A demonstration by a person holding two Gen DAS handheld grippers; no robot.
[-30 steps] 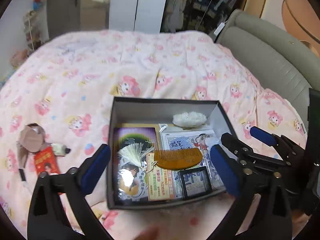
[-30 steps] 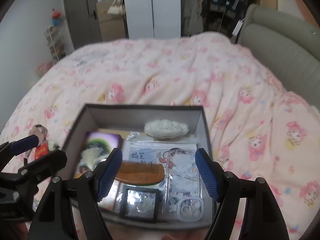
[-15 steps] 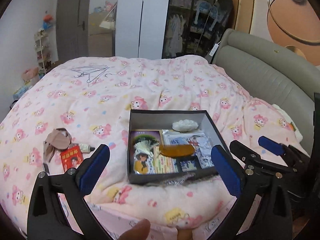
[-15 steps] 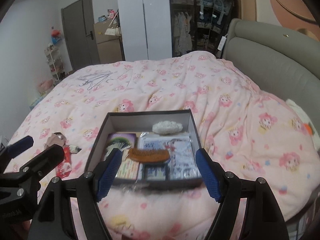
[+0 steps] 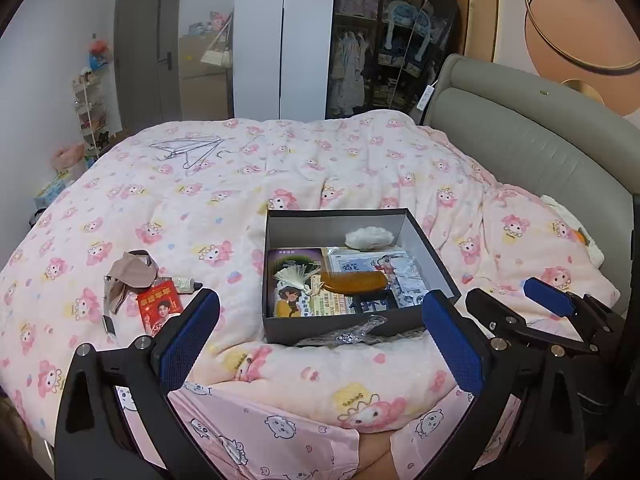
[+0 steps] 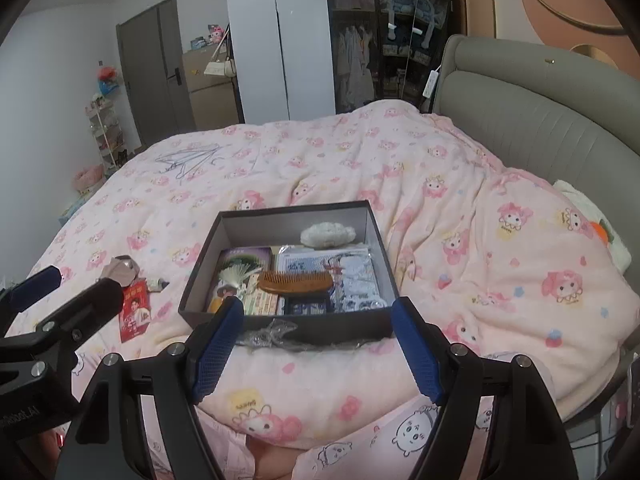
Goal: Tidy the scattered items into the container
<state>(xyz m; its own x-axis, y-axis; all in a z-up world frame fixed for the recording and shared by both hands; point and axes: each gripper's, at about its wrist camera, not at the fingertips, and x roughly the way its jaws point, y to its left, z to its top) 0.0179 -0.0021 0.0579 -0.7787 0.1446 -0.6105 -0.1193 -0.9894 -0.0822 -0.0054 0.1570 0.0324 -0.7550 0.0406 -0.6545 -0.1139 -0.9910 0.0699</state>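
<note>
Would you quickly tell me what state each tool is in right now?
Left tool: open, holding nothing.
Right tool: open, holding nothing.

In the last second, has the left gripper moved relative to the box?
Yes. The left gripper has pulled back and up from the grey box, which now looks smaller and farther on the pink quilt.
</note>
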